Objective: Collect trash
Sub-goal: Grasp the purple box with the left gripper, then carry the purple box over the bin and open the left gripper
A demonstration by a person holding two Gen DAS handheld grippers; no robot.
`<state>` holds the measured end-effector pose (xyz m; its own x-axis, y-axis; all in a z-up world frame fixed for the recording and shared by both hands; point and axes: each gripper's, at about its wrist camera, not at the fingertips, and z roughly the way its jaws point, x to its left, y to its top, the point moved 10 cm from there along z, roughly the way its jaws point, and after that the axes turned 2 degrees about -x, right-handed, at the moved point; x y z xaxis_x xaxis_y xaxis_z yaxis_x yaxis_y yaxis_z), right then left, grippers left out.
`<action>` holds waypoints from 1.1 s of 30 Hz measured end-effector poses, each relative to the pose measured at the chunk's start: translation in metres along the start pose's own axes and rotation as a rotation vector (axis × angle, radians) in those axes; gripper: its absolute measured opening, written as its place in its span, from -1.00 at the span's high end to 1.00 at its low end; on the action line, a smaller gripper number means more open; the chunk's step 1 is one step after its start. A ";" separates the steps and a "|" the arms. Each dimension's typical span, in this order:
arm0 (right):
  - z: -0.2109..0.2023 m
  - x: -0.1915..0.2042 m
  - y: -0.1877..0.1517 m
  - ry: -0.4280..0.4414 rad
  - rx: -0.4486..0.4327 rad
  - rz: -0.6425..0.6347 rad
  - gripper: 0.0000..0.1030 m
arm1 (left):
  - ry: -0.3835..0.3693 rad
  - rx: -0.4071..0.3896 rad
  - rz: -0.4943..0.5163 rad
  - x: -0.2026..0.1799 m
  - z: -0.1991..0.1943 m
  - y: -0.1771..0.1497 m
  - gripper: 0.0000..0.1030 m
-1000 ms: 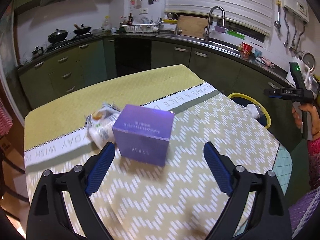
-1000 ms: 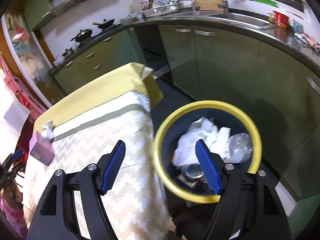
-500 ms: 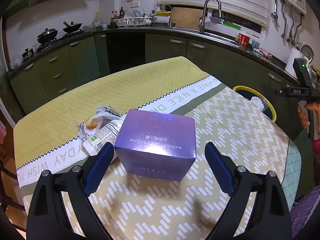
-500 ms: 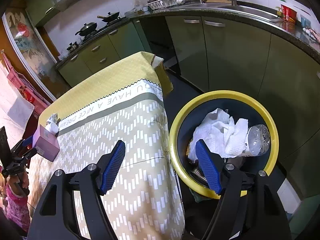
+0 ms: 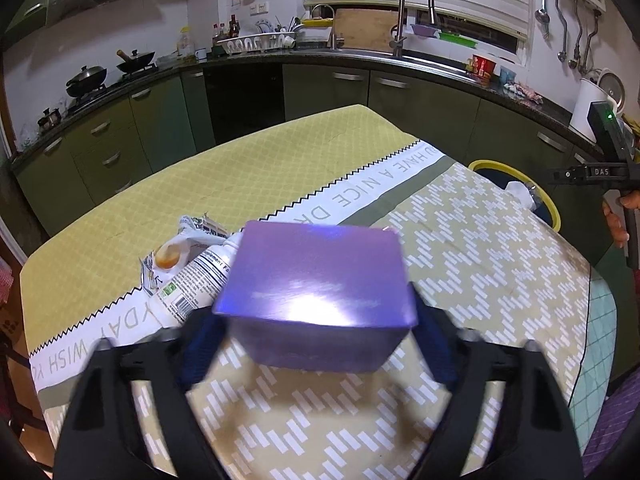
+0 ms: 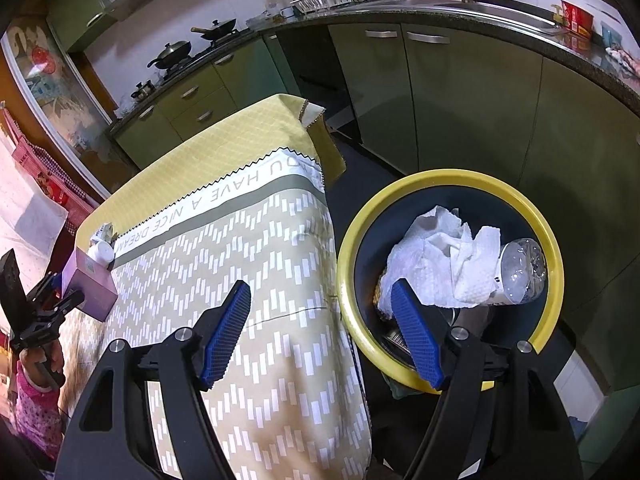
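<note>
Purple box [image 5: 316, 284] now sits between the blue pads of the left gripper [image 5: 316, 344], whereas a second ago it lay ahead of the widely spread fingers; the pads flank its sides, but motion blur hides whether they actually grip it. Just beyond its left corner lie a white bottle [image 5: 196, 280] and a crumpled wrapper [image 5: 176, 248] on the tablecloth [image 5: 460, 248]. Right gripper [image 6: 320, 332] stays wide open and empty beside the yellow-rimmed bin [image 6: 352, 248], which holds paper and a plastic bottle. Judgement: the box pickup is under way; transfer to the bin follows.
</note>
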<state>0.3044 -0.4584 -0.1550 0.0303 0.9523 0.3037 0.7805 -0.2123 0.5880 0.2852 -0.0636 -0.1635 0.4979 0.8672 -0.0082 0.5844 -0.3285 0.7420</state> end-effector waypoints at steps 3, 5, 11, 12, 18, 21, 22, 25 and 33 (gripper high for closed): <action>-0.002 0.000 0.000 0.007 -0.005 0.002 -0.40 | -0.001 0.003 -0.008 -0.003 -0.003 -0.001 -0.44; -0.005 0.001 -0.001 0.012 -0.011 0.001 -0.40 | 0.003 -0.004 0.006 -0.010 -0.009 0.001 -0.44; -0.018 -0.008 -0.002 0.020 -0.040 0.019 -0.40 | -0.022 -0.036 0.056 -0.044 -0.035 0.017 -0.44; -0.020 -0.011 -0.003 0.019 -0.044 0.024 -0.40 | -0.030 -0.043 0.072 -0.052 -0.038 0.021 -0.44; -0.043 -0.051 -0.013 -0.019 -0.079 0.086 -0.40 | -0.121 -0.089 0.171 -0.120 -0.043 0.058 -0.44; -0.057 -0.079 -0.020 -0.053 -0.098 0.126 -0.40 | -0.193 -0.102 0.200 -0.157 -0.033 0.079 -0.44; -0.063 -0.090 -0.022 -0.065 -0.106 0.142 -0.40 | -0.225 -0.103 0.209 -0.172 -0.027 0.087 -0.44; -0.078 -0.119 -0.029 -0.090 -0.126 0.185 -0.40 | -0.288 -0.107 0.248 -0.212 -0.005 0.107 -0.44; -0.098 -0.182 -0.054 -0.131 -0.141 0.294 -0.40 | -0.410 -0.073 0.296 -0.304 0.072 0.153 -0.44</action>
<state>0.1953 -0.6418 -0.1687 0.3280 0.8641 0.3817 0.6329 -0.5010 0.5903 0.2692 -0.4044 -0.0957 0.8546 0.5177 -0.0417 0.3407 -0.4982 0.7973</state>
